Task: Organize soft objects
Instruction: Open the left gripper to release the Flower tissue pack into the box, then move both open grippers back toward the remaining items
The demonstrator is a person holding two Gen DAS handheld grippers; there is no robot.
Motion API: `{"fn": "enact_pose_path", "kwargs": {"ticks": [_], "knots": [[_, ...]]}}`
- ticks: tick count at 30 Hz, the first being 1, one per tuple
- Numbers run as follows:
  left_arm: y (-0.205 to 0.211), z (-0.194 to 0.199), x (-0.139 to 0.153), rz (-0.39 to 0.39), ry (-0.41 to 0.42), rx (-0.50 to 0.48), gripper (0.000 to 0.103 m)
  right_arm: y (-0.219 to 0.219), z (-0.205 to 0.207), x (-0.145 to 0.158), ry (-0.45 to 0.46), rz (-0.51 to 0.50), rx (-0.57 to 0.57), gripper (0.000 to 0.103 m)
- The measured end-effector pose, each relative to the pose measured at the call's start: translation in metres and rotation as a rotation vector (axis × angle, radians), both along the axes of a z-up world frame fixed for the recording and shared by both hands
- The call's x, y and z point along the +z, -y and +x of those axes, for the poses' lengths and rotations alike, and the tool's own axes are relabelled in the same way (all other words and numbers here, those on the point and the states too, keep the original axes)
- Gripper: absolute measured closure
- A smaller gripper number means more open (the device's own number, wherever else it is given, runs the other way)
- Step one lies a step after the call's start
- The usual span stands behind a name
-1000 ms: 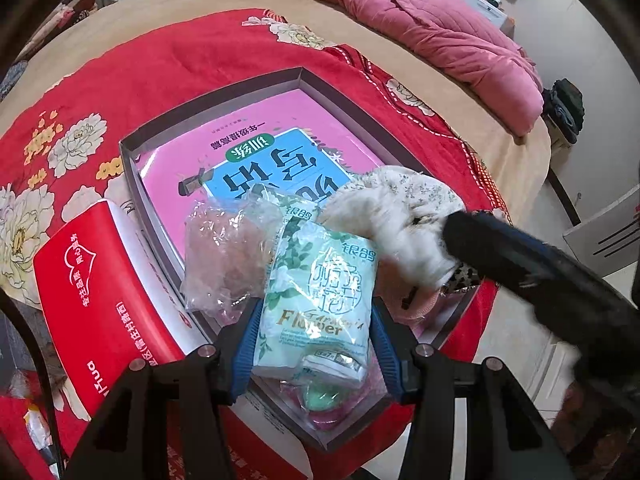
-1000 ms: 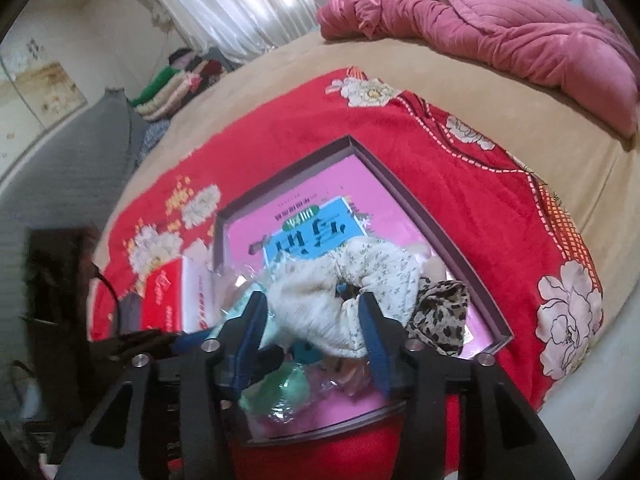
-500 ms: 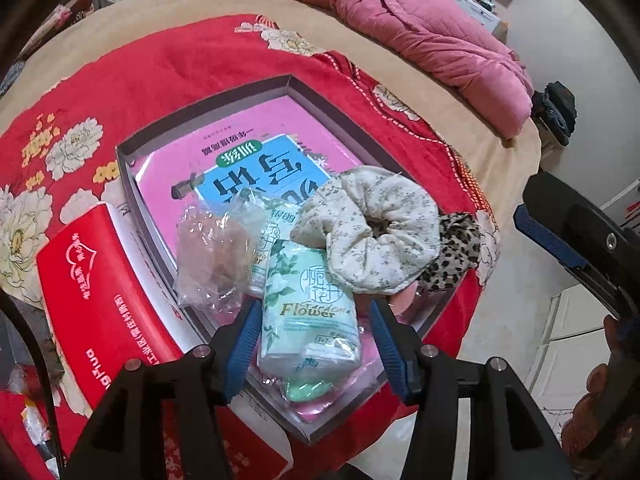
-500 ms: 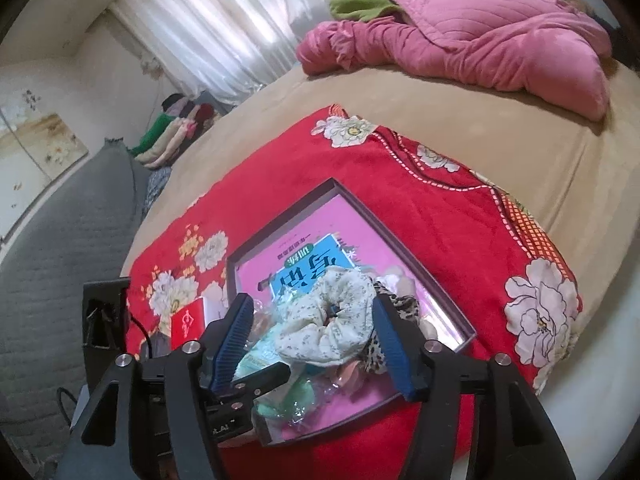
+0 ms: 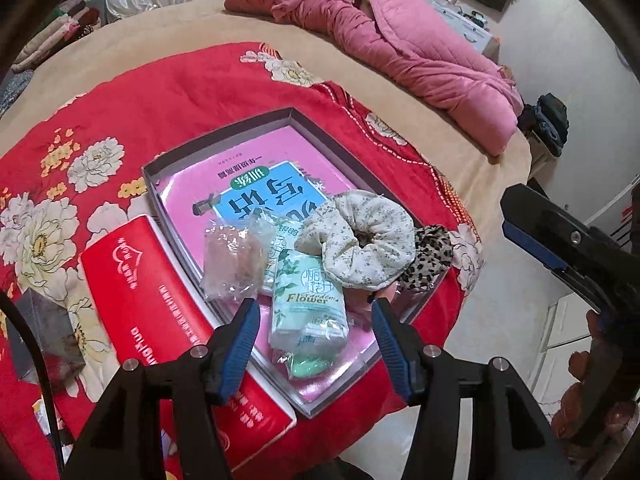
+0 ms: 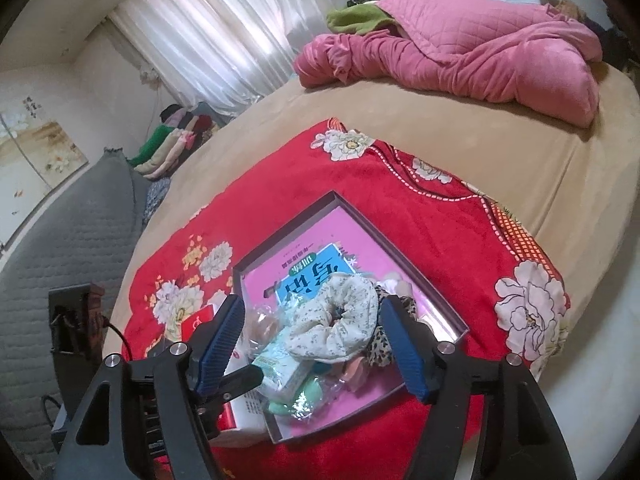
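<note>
A: Left wrist view, item one: left gripper (image 5: 314, 322). Condition?

B: Jaws opening, nothing gripped. The green tissue pack (image 5: 308, 300) shows between the blue pads, but it lies below in the shallow box (image 5: 224, 136) and neither pad presses on it. Judged step: withdrawing after setting goods down. Best done by lifting straight clear, so the pads do not snag the pack's loose wrapper.

A: Box contents, same view?

B: One pink book (image 5: 256, 184) flat on the floor of the box. On its near half: a crinkled clear bag (image 5: 234, 260), the tissue pack, a floral scrunchie (image 5: 366, 240) resting partly on that pack, a leopard-print scrunchie (image 5: 430, 256) touching the right wall, a small green item (image 5: 308, 368) in clear wrap at the near edge. Outside, just beside the left wall: one red carton (image 5: 160, 312) on the red floral blanket (image 5: 168, 92).

A: Right wrist view, item two: right gripper (image 6: 312, 344)?

B: Jaws opening and spread wide, empty. The floral scrunchie (image 6: 340, 320) lies below between them, untouched, in the box. Same advice: back off without dragging it.

A: Anything further?

B: The left tool's black finger (image 6: 240, 378) shows at lower left. The far half of the box (image 6: 400, 256) holds only book. Pink quilt (image 6: 460, 52) well apart on the bed.
</note>
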State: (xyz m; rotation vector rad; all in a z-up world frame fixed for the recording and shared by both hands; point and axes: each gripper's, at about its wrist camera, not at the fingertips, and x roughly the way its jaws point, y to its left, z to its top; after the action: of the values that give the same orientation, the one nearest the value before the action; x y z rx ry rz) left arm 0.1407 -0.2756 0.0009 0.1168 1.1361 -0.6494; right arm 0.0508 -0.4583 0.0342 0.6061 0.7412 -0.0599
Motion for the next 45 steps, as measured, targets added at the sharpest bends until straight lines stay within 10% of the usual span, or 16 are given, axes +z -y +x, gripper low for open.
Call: {"fn": "enact_pose_path", "kwargs": {"ticks": [26,45], "knots": [[-0.110,-0.022,0.058,-0.067,0.092,0.171,0.040,-0.051,-0.012,0.042,0.053,-0.147,0.066,0.027],[-0.227,-0.052,0.081,-0.012,0.187,0.410,0.039,-0.166,-0.011,0.070,0.125,-0.314,0.308,0.026]]}}
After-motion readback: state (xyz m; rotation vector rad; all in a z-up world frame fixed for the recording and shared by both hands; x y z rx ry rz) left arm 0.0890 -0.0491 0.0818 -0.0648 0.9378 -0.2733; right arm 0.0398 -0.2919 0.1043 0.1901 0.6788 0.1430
